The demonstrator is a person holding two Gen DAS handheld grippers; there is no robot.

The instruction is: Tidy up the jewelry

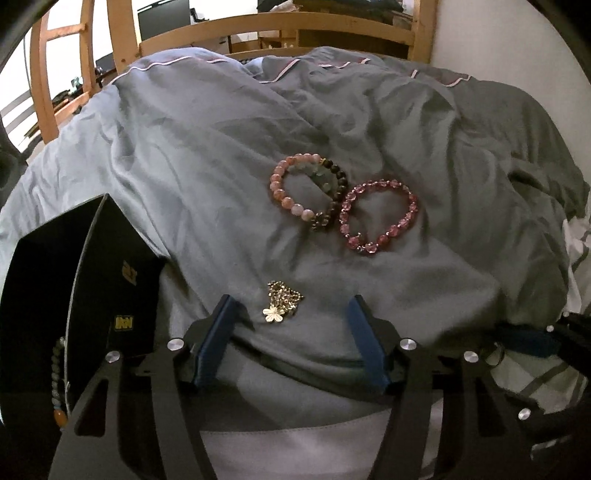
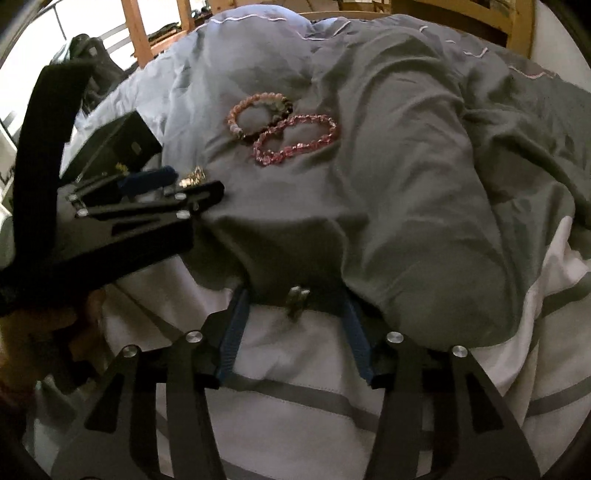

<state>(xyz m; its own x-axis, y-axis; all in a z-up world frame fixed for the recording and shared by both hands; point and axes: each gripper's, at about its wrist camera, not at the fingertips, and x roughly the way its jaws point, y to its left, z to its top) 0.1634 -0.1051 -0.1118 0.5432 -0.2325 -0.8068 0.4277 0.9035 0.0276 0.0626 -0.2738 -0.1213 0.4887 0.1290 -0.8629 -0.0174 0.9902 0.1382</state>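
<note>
In the left wrist view my left gripper stands open over the grey duvet. A gold chain with a white flower charm lies between its blue pads, nearer the left one and untouched. Farther up lie a pink, green and dark bead bracelet and a pink crystal bracelet, touching each other. In the right wrist view my right gripper is open at the duvet's edge. A small silvery piece sits between its pads, apart from both. That view also has the left gripper and both bracelets.
An open black box stands at the left, with a grey bead string at its near edge. A white striped sheet lies below the duvet. A wooden bed frame runs along the back. A hand holds the left gripper.
</note>
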